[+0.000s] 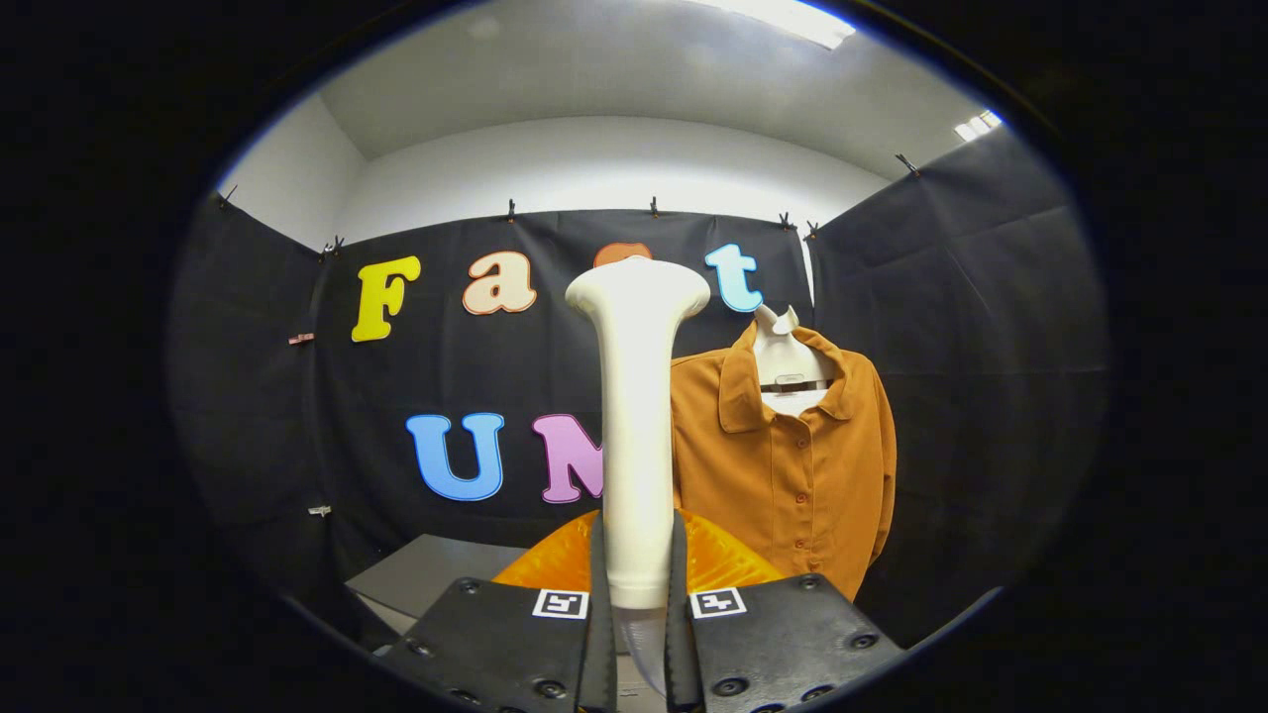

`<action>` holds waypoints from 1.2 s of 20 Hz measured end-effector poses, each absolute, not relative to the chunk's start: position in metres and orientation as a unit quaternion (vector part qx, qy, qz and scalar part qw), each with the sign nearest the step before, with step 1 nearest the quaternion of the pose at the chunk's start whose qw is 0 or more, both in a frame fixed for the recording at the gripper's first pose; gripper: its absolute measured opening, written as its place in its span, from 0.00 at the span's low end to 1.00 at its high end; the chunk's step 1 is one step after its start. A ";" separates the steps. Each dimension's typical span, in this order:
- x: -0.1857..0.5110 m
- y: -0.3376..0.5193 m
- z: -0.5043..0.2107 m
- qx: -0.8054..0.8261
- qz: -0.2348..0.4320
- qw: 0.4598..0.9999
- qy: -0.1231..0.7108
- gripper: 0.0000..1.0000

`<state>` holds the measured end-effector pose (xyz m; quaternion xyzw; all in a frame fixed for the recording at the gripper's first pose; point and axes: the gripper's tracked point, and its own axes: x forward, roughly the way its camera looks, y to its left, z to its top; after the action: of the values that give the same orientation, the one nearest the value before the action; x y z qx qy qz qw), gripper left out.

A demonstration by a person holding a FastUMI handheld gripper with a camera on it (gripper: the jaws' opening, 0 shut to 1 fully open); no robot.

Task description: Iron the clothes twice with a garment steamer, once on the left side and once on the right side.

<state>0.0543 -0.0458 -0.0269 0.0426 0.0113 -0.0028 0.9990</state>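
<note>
Tool (634, 594): both fingers (597, 584) clamped on the handle of the garment steamer (635, 396), one on each side. Grip is low on the shaft.

Garment steamer: pale, upright between the fingers, its flared head at the top, rising well above them. The head stands clear of the cloth, not touching it; which way its face points cannot be told.

Shirt (792, 465): orange-brown, buttoned, collar open, hung on a pale mannequin neck (783, 356). Sits beyond the fingers and to the right of the steamer shaft, which covers its nearer edge. Front panel hangs flat; one sleeve falls down its far side.

Orange ribbed item (723, 560): translucent, directly behind the fingers at the steamer's base; identity cannot be told.

Counter (426, 579): grey surface, low and to the left beyond the fingers.

Booth wall (971, 327): black cloth clipped along its top, behind and beside the shirt.

Progress, as judged: steamer is in hand and lifted, so pickup looks complete. No sign that either pass is under way; left and right passes both appear outstanding.

Obstructions, as judged: nothing lies between steamer head and shirt. The collar and mannequin neck are the nearest things to snag on near the top of a stroke.
</note>
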 end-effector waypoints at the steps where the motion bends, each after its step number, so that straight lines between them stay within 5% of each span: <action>1: 0.055 -0.047 -0.028 0.043 -0.003 0.999 0.012 0.23; 24: 0.054 -0.052 -0.025 0.041 -0.006 0.999 0.006 0.22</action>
<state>0.0544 -0.0516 -0.0251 0.0413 0.0063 -0.0061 0.9991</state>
